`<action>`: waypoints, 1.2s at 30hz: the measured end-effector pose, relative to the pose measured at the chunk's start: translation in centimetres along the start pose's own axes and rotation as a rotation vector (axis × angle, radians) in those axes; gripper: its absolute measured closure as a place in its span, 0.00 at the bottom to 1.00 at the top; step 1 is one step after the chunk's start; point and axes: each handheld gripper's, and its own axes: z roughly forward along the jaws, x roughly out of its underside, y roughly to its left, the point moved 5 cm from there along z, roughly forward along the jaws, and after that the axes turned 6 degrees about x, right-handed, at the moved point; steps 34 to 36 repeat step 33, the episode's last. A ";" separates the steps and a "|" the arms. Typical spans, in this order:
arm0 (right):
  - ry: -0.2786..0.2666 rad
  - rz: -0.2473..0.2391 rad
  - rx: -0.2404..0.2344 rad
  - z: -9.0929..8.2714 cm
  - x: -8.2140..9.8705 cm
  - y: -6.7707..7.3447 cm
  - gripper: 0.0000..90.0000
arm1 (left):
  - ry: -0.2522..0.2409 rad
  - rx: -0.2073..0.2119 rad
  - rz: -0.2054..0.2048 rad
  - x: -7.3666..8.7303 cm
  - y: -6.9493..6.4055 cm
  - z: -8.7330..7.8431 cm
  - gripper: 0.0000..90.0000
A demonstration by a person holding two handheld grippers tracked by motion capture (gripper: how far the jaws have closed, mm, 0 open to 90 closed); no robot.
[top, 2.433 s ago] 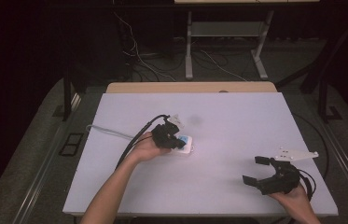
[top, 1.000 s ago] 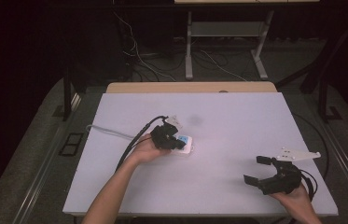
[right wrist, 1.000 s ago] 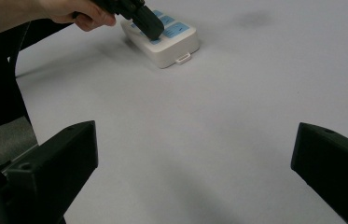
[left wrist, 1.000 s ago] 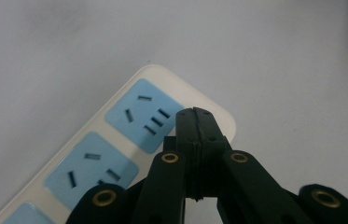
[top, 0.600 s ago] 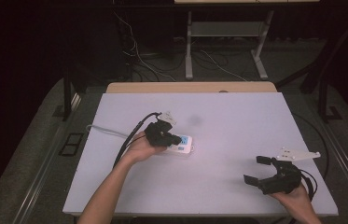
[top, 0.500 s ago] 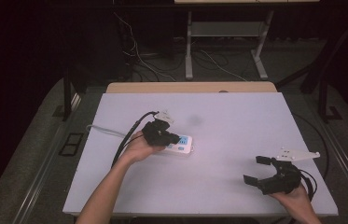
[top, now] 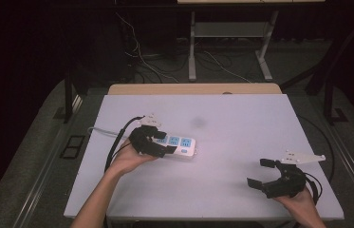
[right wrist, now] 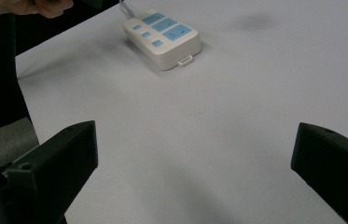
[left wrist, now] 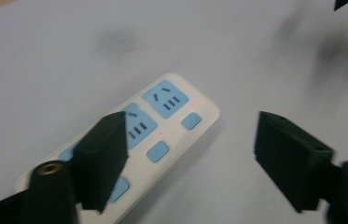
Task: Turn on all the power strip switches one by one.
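A white power strip (top: pixel 180 144) with blue sockets and blue switches lies flat on the white table (top: pixel 241 118), left of centre. Small red lights glow beside its switches (left wrist: pixel 157 151). My left gripper (top: pixel 164 143) hovers over the strip's left half. Its jaws have just been opening and now stand open, with nothing pressed between them. In the left gripper view (left wrist: pixel 195 140) one jaw hangs over the strip (left wrist: pixel 171 121) and the other over bare table. My right gripper (top: pixel 259 173) rests open near the front right corner, pointing at the strip (right wrist: pixel 162 35) from afar, nothing within the right gripper (right wrist: pixel 195 140).
The strip's white cord (top: pixel 99 130) runs off toward the left table edge. A dark smudge (top: pixel 197 122) marks the board behind the strip. Beyond the far edge stand a metal frame (top: pixel 227 42) and loose floor cables (top: pixel 141 52).
My left gripper has drawn back to the left along the strip, lifted a little, and its jaws have gone from shut to open. The strip and my right gripper have stayed put.
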 end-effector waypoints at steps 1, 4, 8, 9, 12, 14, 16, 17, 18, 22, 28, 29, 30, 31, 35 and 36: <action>0.002 0.001 -0.001 0.0 0.0 0.0 0.00 | -0.005 -0.005 -0.004 0.2 0.0 -0.3 0.17; 0.005 -0.001 -0.003 0.1 0.0 0.1 0.00 | -0.028 -0.025 -0.029 0.8 0.0 -1.1 0.07; 0.005 -0.001 -0.005 0.2 0.0 0.2 0.00 | -0.062 -0.036 -0.056 1.8 -0.1 -2.2 0.00; 0.006 -0.002 -0.005 0.2 0.0 0.3 0.00 | -0.073 -0.041 -0.061 2.1 -0.2 -2.4 0.00; 0.005 -0.001 -0.007 0.2 0.0 0.4 0.00 | -0.102 -0.052 -0.079 3.2 -0.4 -3.3 0.00; 0.002 -0.002 -0.011 0.2 -0.1 0.5 0.00 | -0.126 -0.070 -0.087 3.9 -0.7 -3.9 0.00; 0.005 -0.002 -0.013 0.2 0.0 0.7 0.00 | -0.159 -0.082 -0.098 4.5 -0.9 -4.4 0.00; 0.006 -0.003 -0.014 0.2 0.0 0.7 0.00 | -0.176 -0.094 -0.104 4.9 -1.0 -4.7 0.00; 0.007 -0.001 -0.016 0.2 0.0 0.8 0.00 | -0.190 -0.102 -0.109 5.2 -1.1 -4.9 0.00; 0.003 0.005 -0.021 0.2 0.0 1.0 0.00 | -0.248 -0.115 -0.128 6.5 -1.7 -5.5 0.00; 0.003 0.010 -0.029 0.2 0.1 1.2 0.00 | -0.300 -0.099 -0.141 7.7 -2.7 -5.8 0.00; 0.003 0.010 -0.030 0.2 0.1 1.2 0.00 | -0.303 -0.098 -0.140 7.8 -2.8 -5.8 0.00; 0.003 0.011 -0.032 0.2 0.2 1.3 0.00 | -0.308 -0.098 -0.140 7.9 -3.0 -5.8 0.00; 0.003 0.009 -0.032 0.2 0.2 1.4 0.00 | -0.310 -0.097 -0.136 8.0 -3.0 -5.7 0.00; 0.004 0.009 -0.032 0.1 0.2 1.5 0.00 | -0.307 -0.092 -0.141 8.1 -3.1 -5.5 0.00; 0.004 0.009 -0.032 0.1 0.2 1.5 0.00 | -0.307 -0.092 -0.141 8.1 -3.1 -5.5 0.00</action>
